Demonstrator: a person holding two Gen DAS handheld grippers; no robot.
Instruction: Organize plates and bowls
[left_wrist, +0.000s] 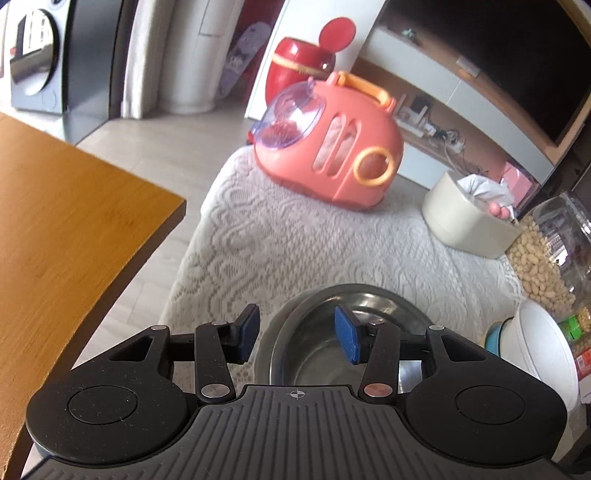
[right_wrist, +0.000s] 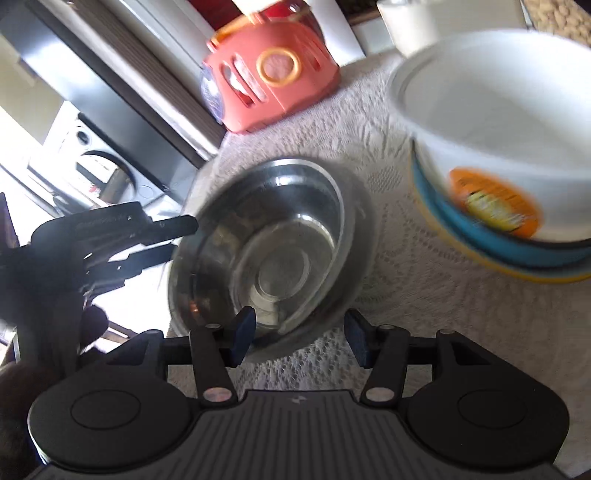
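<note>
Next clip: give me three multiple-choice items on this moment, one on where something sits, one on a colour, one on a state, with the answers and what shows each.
1. Where does the steel bowl sit?
A. on the wooden table
B. on the lace cloth
C. inside the white bowl

2. What colour is the bowl directly beneath the white bowl in the stack?
A. blue
B. red
C. green

3. What is in the steel bowl?
A. peanuts
B. another bowl
C. nothing

Answers:
1 B: the lace cloth shows all round the bowl's base in the right wrist view.
2 A: a blue bowl rim wraps just under the white one, with a yellow edge below it.
3 C: its bare, shiny bottom is visible in both views.
</note>
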